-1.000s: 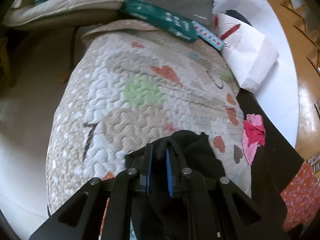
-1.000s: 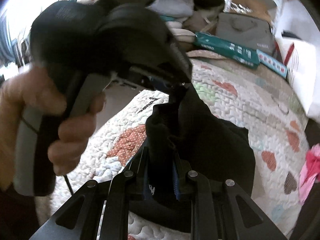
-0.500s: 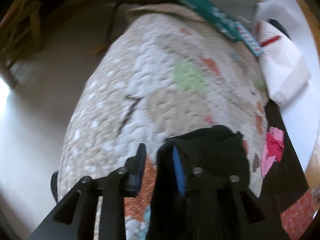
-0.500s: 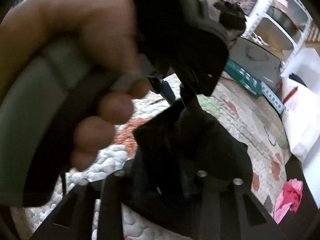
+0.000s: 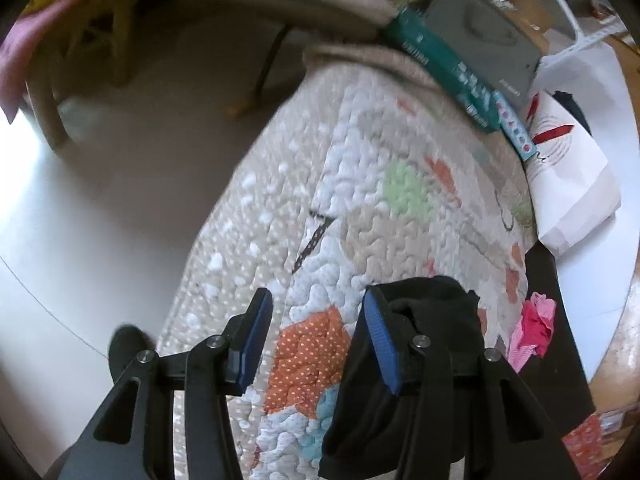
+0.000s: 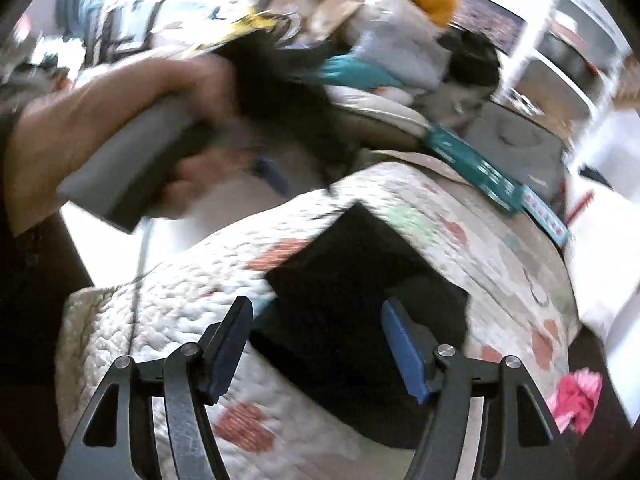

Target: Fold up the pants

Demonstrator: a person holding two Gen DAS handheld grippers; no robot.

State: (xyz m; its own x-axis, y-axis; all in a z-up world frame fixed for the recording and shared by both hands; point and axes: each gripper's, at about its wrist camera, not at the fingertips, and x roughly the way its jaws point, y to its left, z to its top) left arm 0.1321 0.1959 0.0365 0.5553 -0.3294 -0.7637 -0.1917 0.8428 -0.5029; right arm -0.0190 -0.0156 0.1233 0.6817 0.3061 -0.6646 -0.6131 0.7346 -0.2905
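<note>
Black pants lie just ahead of your right gripper (nearer one); both grippers' fingers just spread, gripping nothing.

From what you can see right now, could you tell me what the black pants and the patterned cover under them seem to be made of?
Black pants: soft matte fabric, probably a knit or fleece; it slumps in thick rounded folds and shows no sheen.
Patterned cover: quilted cotton-like cloth, matte; puffy stitched meander lines and printed hearts and dots show across it. The exact fibre of either cannot be told.
</note>
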